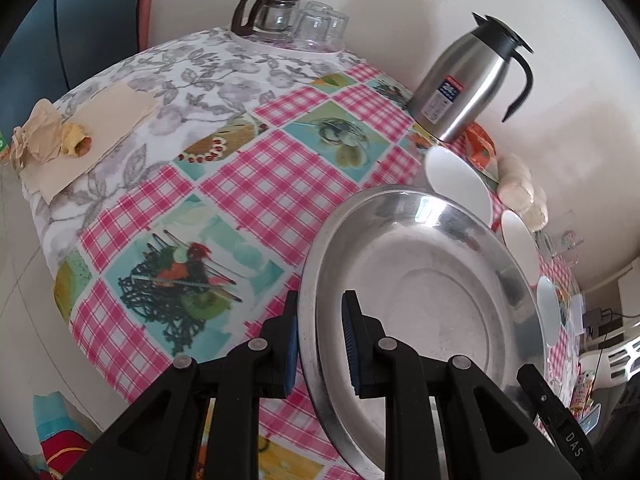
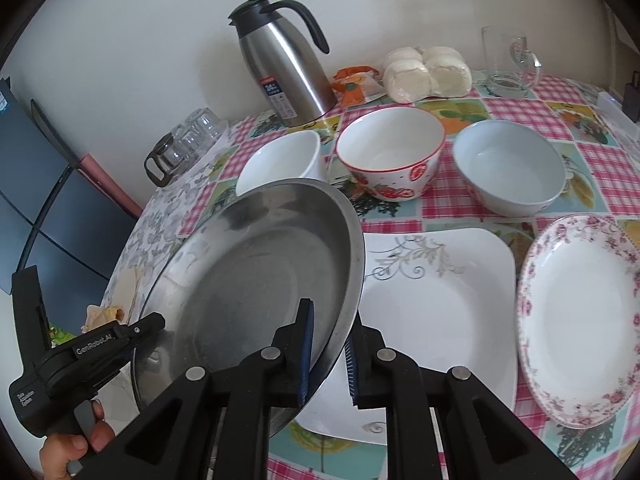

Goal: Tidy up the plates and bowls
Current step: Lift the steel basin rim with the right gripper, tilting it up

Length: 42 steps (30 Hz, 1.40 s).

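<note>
Steel plate (image 2: pixel 256 264) held tilted above the worktop (image 1: pixel 256 168), partly over the square plate (image 2: pixel 436 312), its rim pinched by the left claw (image 1: pixel 320 340) and the right claw (image 2: pixel 328 356). Thin edge grips on slick metal may slip, dropping it onto the square plate.

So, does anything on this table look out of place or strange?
Mostly the crumpled brown paper with a bit of food at the table's far edge, among clean dishes. The steel plate is tilted only because both tongs, left and right, grip its rim.
</note>
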Each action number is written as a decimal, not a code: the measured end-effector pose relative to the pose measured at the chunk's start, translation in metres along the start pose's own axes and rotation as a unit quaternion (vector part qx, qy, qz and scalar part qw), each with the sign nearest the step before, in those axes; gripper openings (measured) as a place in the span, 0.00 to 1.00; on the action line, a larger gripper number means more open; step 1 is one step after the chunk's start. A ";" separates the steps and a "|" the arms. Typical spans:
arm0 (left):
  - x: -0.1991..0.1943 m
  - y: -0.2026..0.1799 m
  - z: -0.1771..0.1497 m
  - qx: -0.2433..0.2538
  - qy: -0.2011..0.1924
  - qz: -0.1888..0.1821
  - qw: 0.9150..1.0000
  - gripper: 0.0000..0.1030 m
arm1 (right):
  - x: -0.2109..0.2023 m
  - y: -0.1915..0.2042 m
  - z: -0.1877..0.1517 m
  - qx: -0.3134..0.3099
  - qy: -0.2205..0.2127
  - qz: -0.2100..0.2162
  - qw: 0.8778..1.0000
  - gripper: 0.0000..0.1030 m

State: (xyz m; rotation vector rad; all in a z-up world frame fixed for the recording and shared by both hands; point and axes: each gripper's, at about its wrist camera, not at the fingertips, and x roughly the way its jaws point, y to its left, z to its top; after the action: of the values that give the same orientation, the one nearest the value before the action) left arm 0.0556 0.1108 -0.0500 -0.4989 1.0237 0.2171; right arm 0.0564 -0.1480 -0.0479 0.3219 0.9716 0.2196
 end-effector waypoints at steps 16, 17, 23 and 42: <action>0.004 -0.057 -0.030 0.063 0.021 -0.023 0.998 0.20 | -0.020 -0.059 -0.002 0.038 -0.007 -0.017 0.999 0.18; 0.005 -0.060 -0.033 0.069 0.022 -0.022 0.997 0.20 | -0.022 -0.064 -0.003 0.041 -0.008 -0.018 0.999 0.18; 0.009 -0.077 -0.044 0.095 0.033 -0.021 0.995 0.20 | -0.028 -0.080 -0.005 0.050 -0.012 -0.024 0.998 0.18; 0.035 -0.101 -0.077 0.164 0.094 0.008 0.982 0.21 | -0.019 -0.112 -0.016 0.078 0.017 -0.061 0.995 0.18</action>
State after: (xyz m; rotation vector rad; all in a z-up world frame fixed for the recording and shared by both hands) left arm 0.0555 -0.0165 -0.0824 -0.2138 1.2206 0.0131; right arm 0.0368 -0.2560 -0.0826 0.4005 1.0403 0.0372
